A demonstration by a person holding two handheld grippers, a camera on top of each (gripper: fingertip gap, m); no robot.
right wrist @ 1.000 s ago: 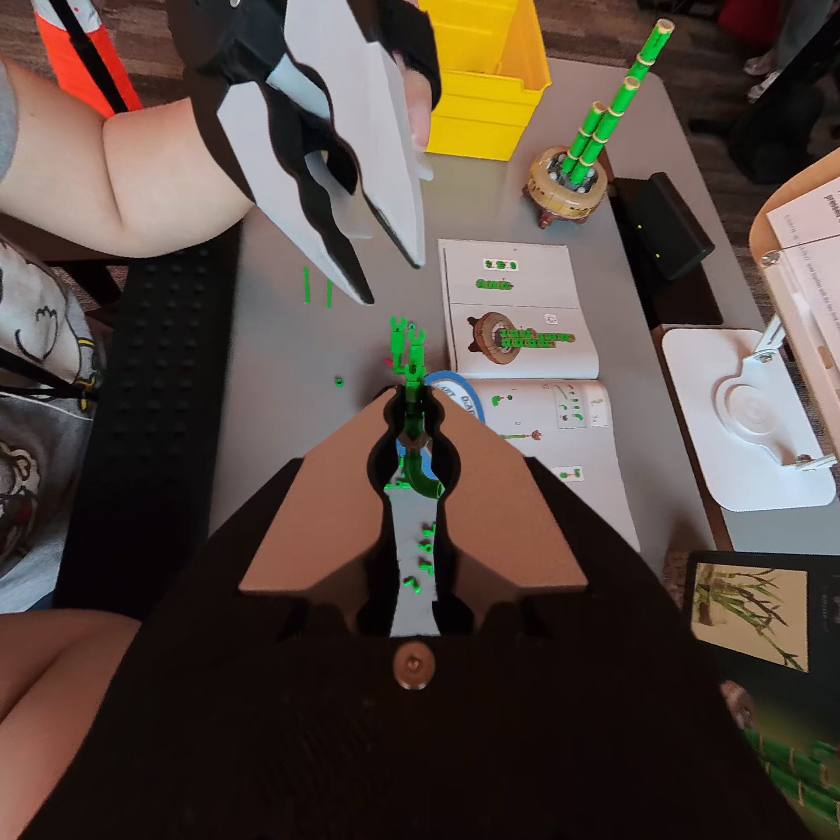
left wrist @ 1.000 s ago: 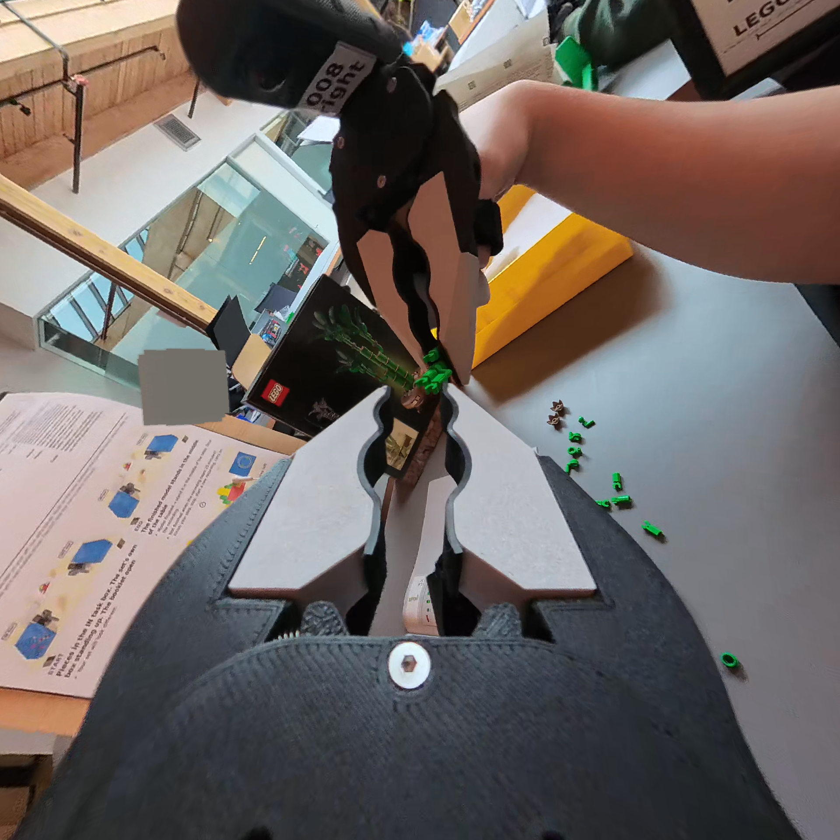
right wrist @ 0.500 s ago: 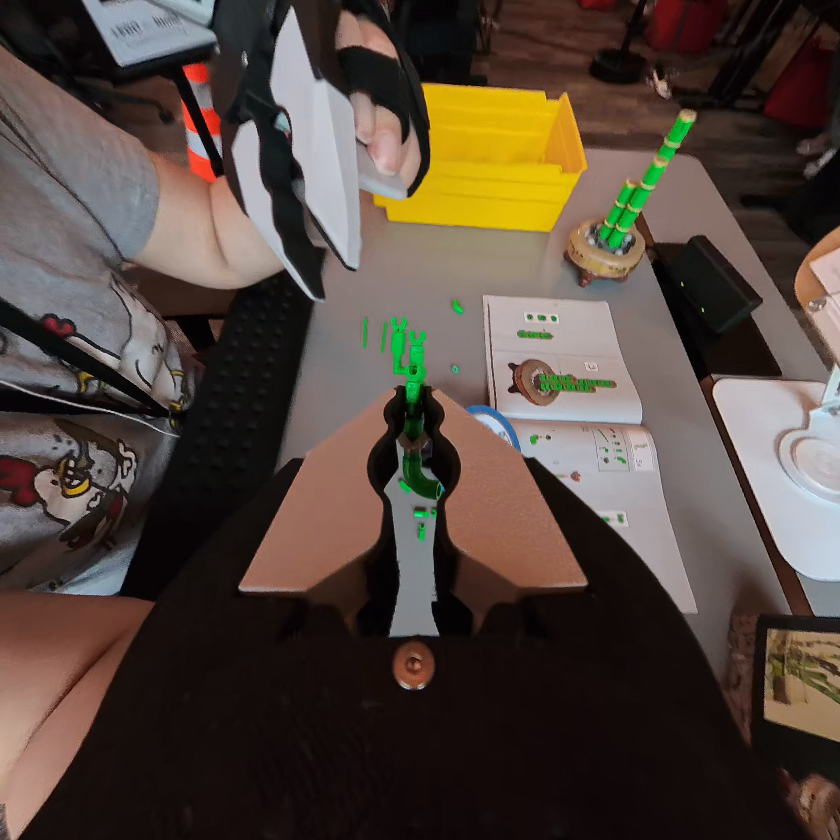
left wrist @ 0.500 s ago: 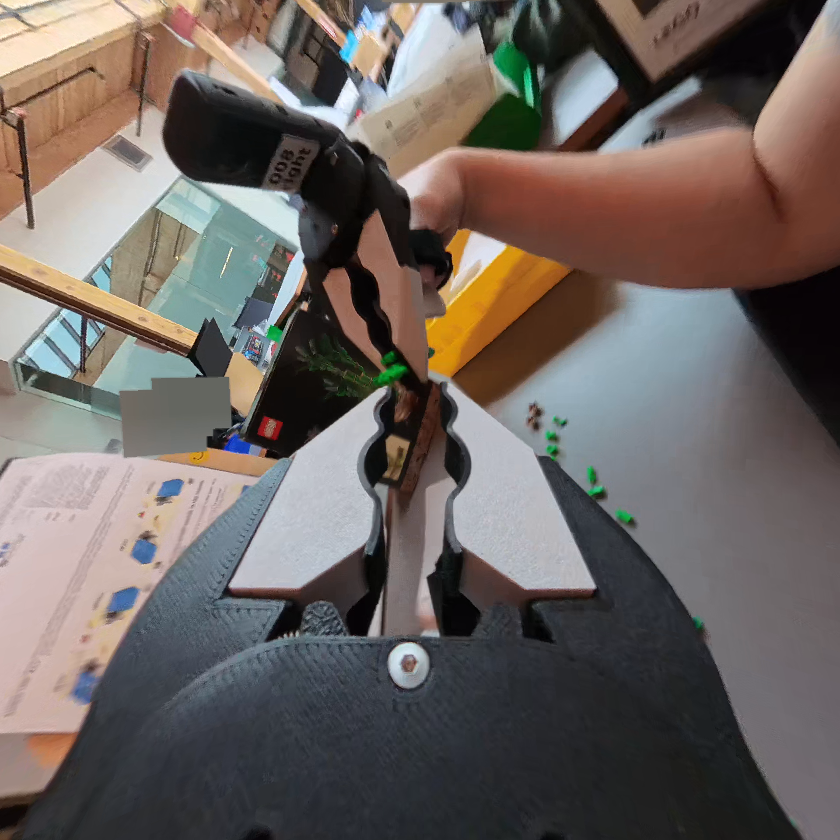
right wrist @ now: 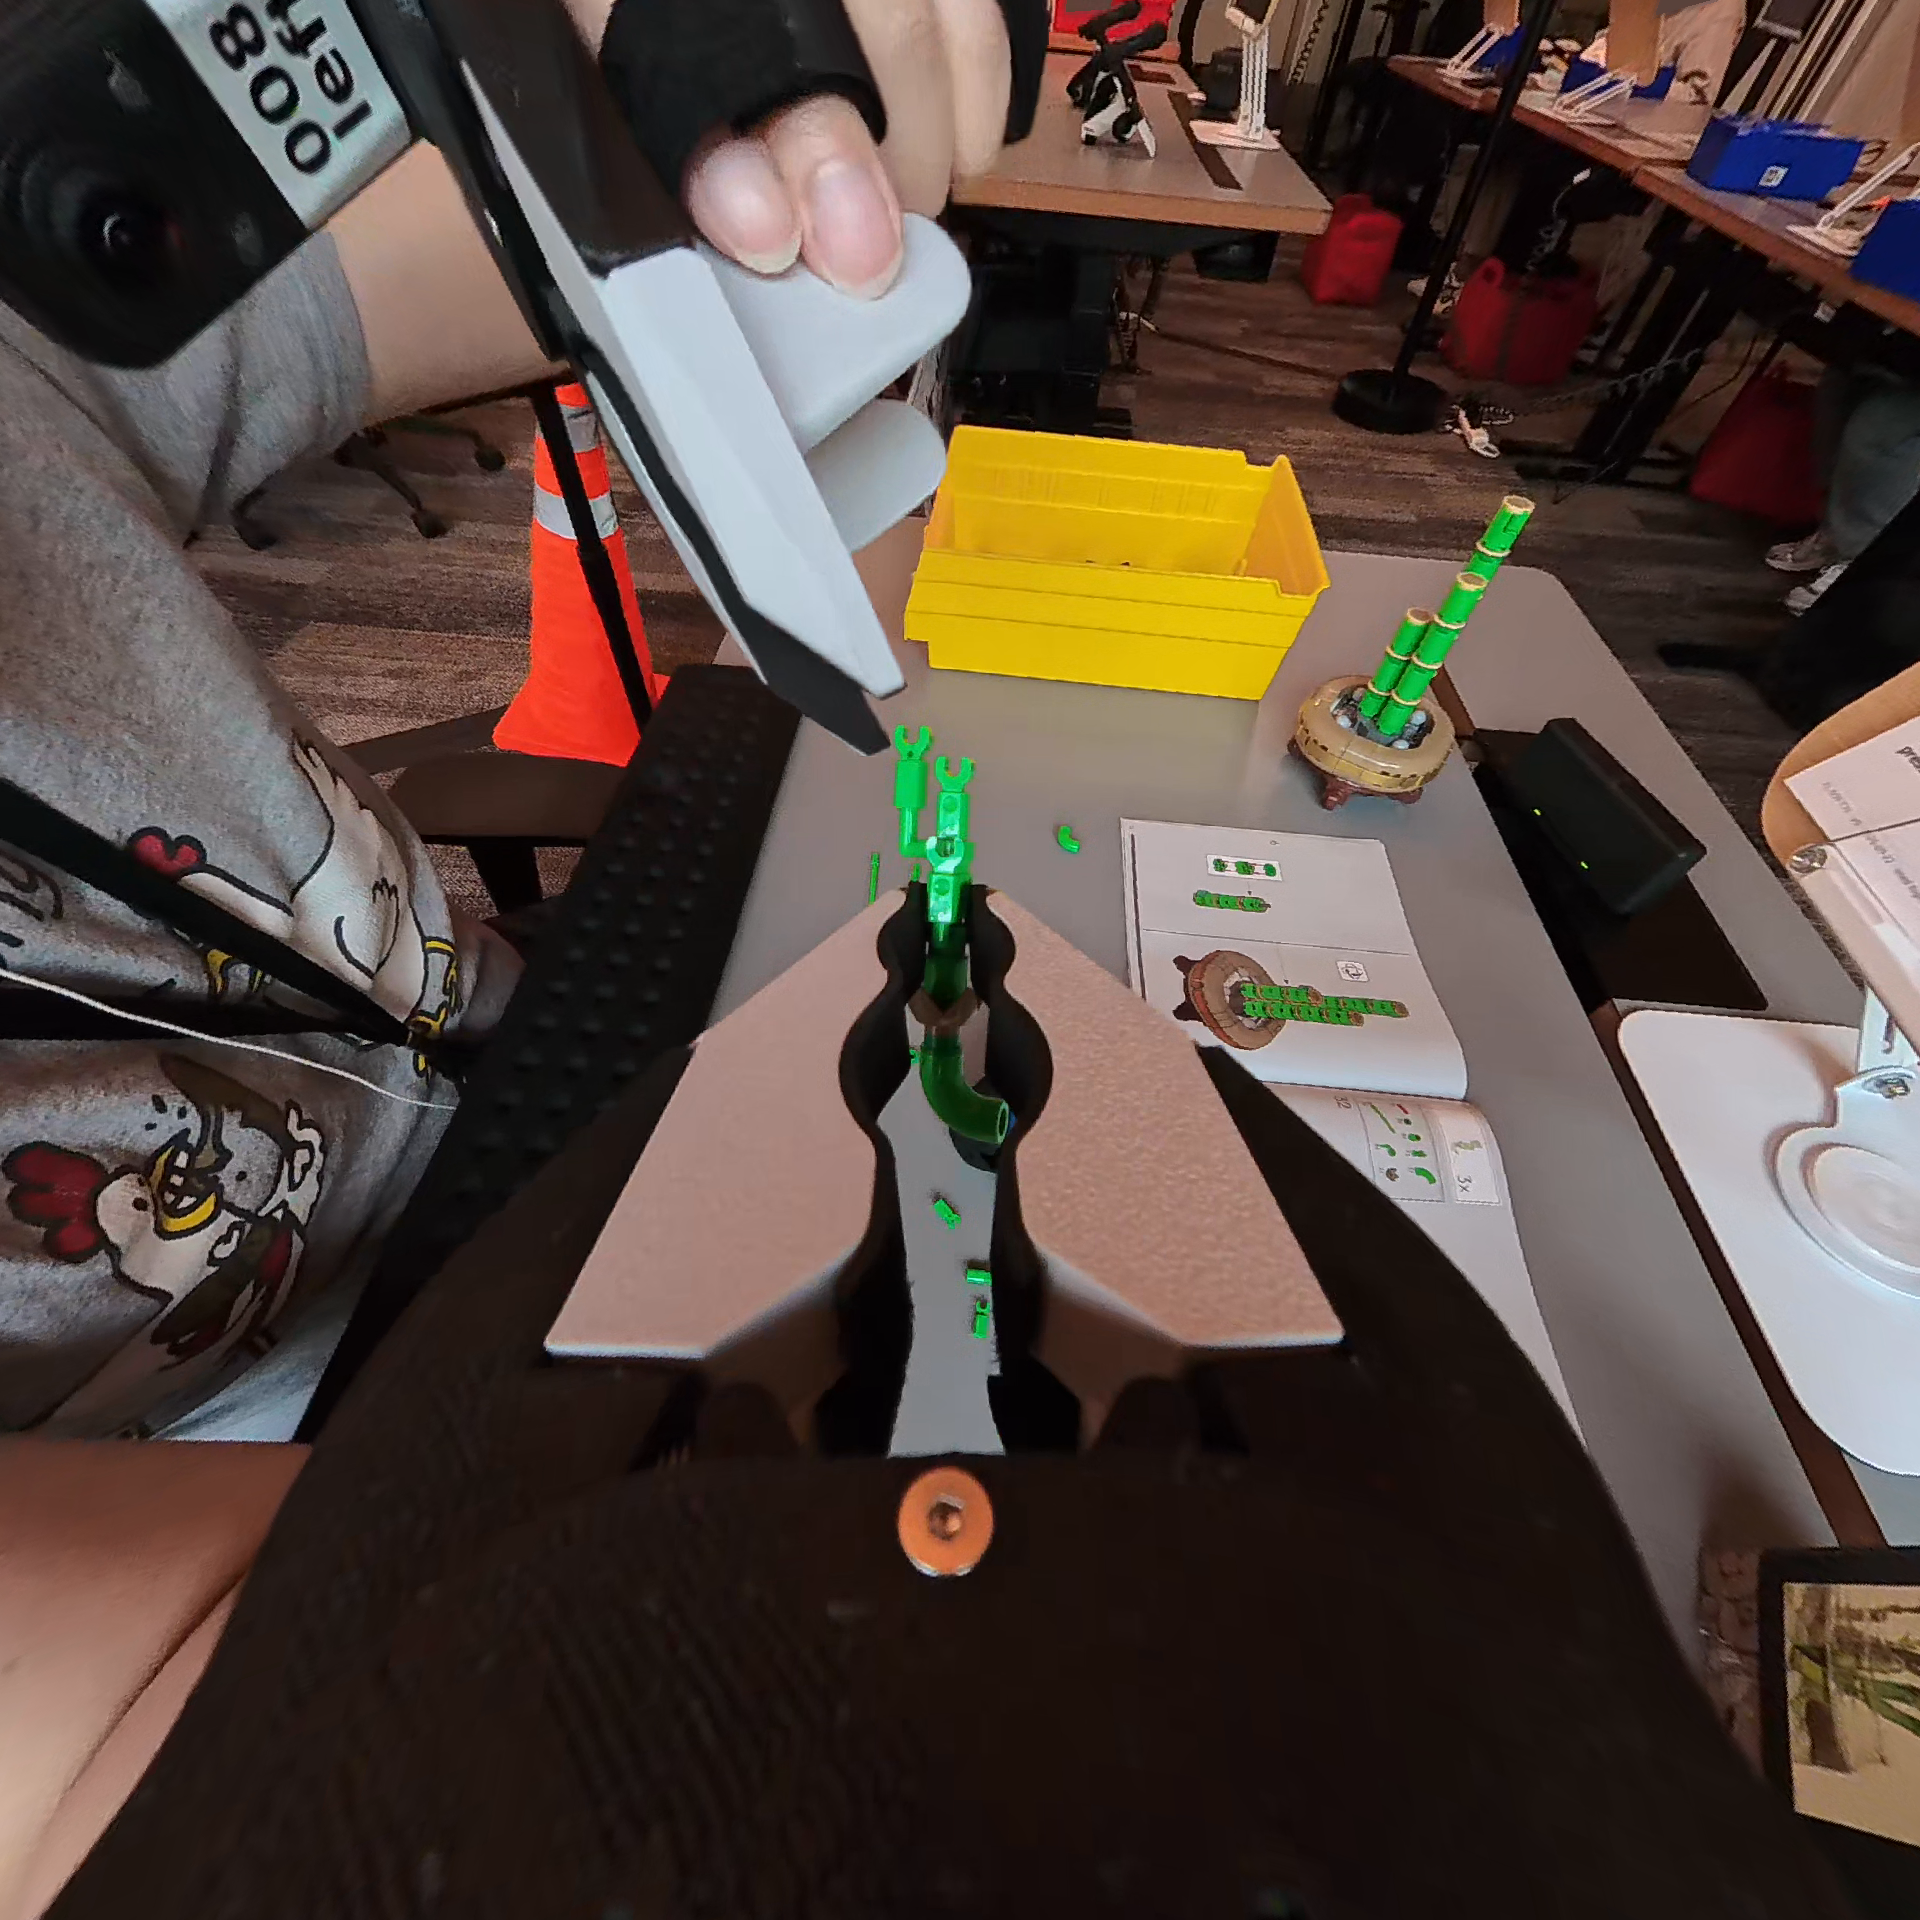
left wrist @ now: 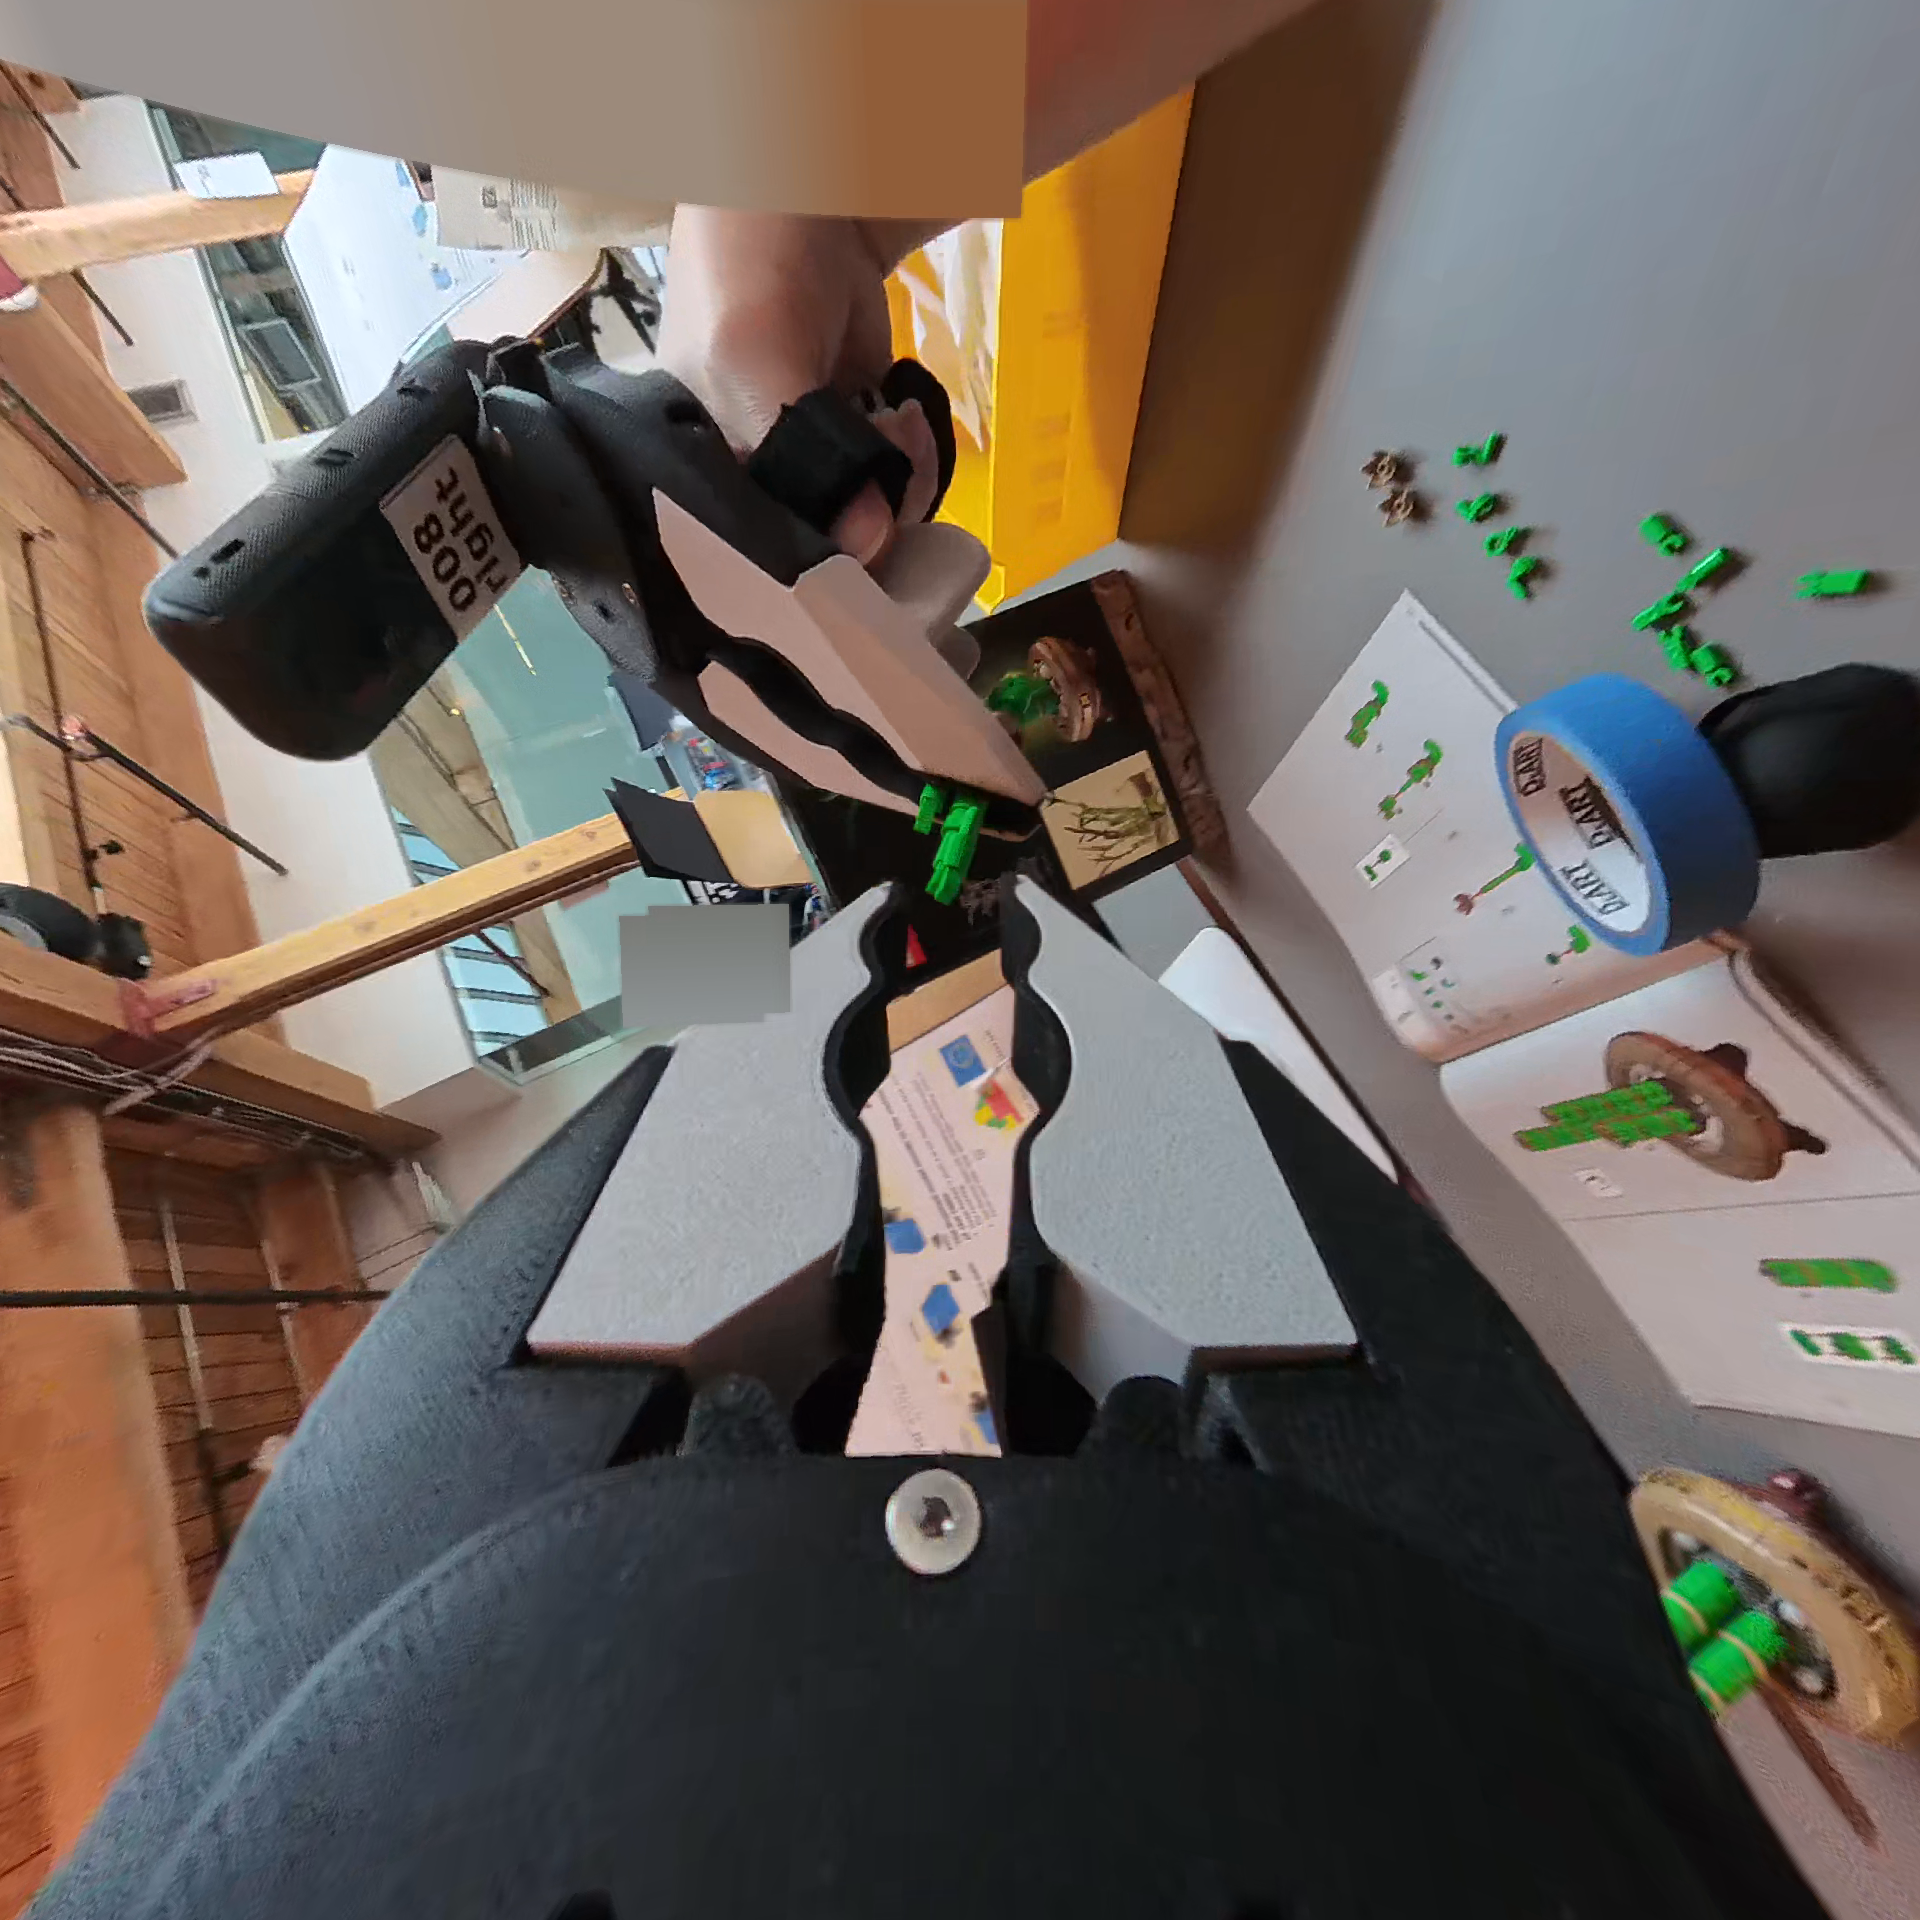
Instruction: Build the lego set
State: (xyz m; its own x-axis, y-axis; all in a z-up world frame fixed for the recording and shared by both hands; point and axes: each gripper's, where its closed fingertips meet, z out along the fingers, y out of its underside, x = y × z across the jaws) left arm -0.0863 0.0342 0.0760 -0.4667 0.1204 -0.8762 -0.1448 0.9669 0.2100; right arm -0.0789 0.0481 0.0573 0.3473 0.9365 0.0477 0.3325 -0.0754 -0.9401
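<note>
My right gripper [right wrist: 940, 904] is shut on a green branch piece [right wrist: 940, 831]. The piece stands upright, with two clip ends on top, a brown ring and a curved green tube [right wrist: 961, 1091] below. In the left wrist view the right gripper [left wrist: 1023, 821] holds the same branch piece [left wrist: 951, 831] just ahead of my left gripper [left wrist: 956, 894]. The left gripper is slightly open and empty. In the right wrist view the left gripper [right wrist: 878, 707] hangs tilted, its tips just above the branch's clips. The bamboo model [right wrist: 1392, 675] stands in its tan pot at the back right.
The open instruction booklet [right wrist: 1288, 935] lies right of centre, with a blue tape roll [left wrist: 1631, 821] and loose green pieces [left wrist: 1683, 613] near it. A yellow bin [right wrist: 1112, 582] is at the back, a black box [right wrist: 1590, 821] and a white tray [right wrist: 1766, 1195] at the right, a black studded mat [right wrist: 623, 935] at the left. The grippers are tip to tip, or close to it.
The left gripper has rolled and come in close over the branch's top. The right gripper has lifted and tilted its view outward, still holding the branch.
</note>
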